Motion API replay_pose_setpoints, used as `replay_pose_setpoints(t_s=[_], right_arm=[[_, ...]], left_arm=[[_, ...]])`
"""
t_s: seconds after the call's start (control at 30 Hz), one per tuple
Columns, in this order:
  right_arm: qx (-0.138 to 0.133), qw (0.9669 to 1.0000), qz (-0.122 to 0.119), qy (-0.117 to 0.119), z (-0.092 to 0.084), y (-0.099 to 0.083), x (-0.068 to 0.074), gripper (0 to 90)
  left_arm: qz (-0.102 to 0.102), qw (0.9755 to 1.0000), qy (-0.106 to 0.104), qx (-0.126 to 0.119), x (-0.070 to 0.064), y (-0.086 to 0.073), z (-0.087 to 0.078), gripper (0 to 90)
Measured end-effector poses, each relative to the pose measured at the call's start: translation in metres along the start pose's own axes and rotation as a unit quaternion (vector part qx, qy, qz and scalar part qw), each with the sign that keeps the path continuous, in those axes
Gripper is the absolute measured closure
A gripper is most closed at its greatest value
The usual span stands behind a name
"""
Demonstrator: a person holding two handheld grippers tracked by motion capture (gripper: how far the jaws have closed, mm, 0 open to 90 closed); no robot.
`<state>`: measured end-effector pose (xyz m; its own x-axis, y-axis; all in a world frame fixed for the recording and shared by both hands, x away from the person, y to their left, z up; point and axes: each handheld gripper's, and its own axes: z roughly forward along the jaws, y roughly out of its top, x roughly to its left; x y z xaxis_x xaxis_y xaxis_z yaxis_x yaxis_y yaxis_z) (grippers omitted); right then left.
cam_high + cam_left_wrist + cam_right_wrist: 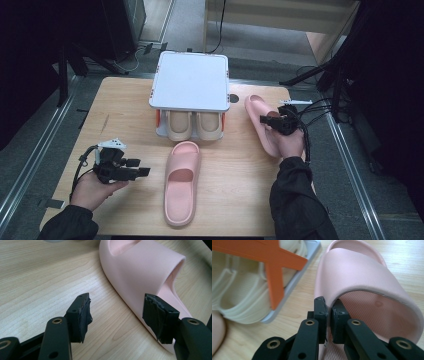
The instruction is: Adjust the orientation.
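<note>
Two pink slippers are on the wooden table. One pink slipper [181,182] lies flat in the middle, toe toward the rack. My left gripper [141,167] hovers to its left, open, and in the left gripper view my left gripper [117,298] has nothing between its fingers, with that slipper [140,267] just beyond its right jaw. The other pink slipper [257,112] is at the right of the rack. My right gripper [267,120] is shut on it. In the right gripper view my right gripper [329,302] pinches the side of the strap [359,272], one jaw outside and one under it.
A white-topped shoe rack [190,80] stands at the table's far middle, with a pair of beige slippers [194,125] on its lower shelf. Its orange cross brace [274,270] is close to the left of my right gripper. Bare wood lies at the left and front.
</note>
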<state>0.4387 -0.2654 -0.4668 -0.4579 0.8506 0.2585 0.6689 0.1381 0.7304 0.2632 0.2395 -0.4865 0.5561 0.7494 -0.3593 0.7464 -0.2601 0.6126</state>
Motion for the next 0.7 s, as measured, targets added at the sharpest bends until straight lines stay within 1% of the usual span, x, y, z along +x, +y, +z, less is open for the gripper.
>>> replay_pose_setpoints(t_s=[0.03,0.13,0.17,0.23,0.27,0.3,0.33,0.37,0.5,0.57,0.63,0.67,0.7], right_arm=[[0.001,1.0000,-0.003,0.001,-0.003,0.000,0.003,85.6],[0.003,0.9999,-0.014,0.005,-0.011,-0.004,0.012,85.6],[0.004,0.9999,-0.015,0.007,-0.016,-0.005,0.016,85.6],[0.001,0.9998,-0.016,0.013,-0.022,-0.009,0.021,85.5],[-0.001,0.9997,-0.019,0.015,-0.025,-0.010,0.023,85.5],[-0.001,0.9997,-0.020,0.018,-0.029,-0.013,0.027,85.5],[-0.001,0.9996,-0.020,0.019,-0.032,-0.014,0.029,85.5],[-0.002,0.9995,-0.024,0.020,-0.035,-0.016,0.032,85.5],[0.002,0.9992,-0.031,0.027,-0.048,-0.026,0.044,85.5],[0.002,0.9991,-0.030,0.030,-0.054,-0.032,0.050,85.5],[0.001,0.9987,-0.032,0.040,-0.058,-0.040,0.057,85.4],[0.005,0.9984,-0.031,0.047,-0.058,-0.044,0.060,85.3],[0.010,0.9981,-0.034,0.050,-0.059,-0.047,0.063,85.3]], left_arm=[[-0.002,1.0000,0.002,0.001,0.000,0.001,0.001,38.8],[0.002,1.0000,0.003,0.001,0.000,0.004,0.003,40.1],[0.005,1.0000,-0.002,-0.002,0.000,0.007,0.004,40.6],[0.008,0.9999,-0.006,-0.006,0.000,0.011,0.006,41.1],[0.008,0.9999,-0.006,-0.006,0.000,0.011,0.006,41.1],[0.016,0.9998,-0.008,-0.002,-0.001,0.014,0.008,41.2],[0.016,0.9998,-0.008,-0.002,-0.001,0.014,0.008,41.2],[0.020,0.9997,-0.013,0.000,-0.002,0.017,0.012,41.2],[0.028,0.9994,-0.021,0.005,-0.003,0.023,0.017,41.1],[0.030,0.9993,-0.023,0.006,-0.004,0.025,0.019,41.1],[0.034,0.9991,-0.026,0.007,-0.004,0.028,0.021,41.1],[0.032,0.9992,-0.024,0.005,-0.005,0.029,0.022,41.2],[0.036,0.9991,-0.023,0.002,-0.005,0.031,0.022,41.4]])
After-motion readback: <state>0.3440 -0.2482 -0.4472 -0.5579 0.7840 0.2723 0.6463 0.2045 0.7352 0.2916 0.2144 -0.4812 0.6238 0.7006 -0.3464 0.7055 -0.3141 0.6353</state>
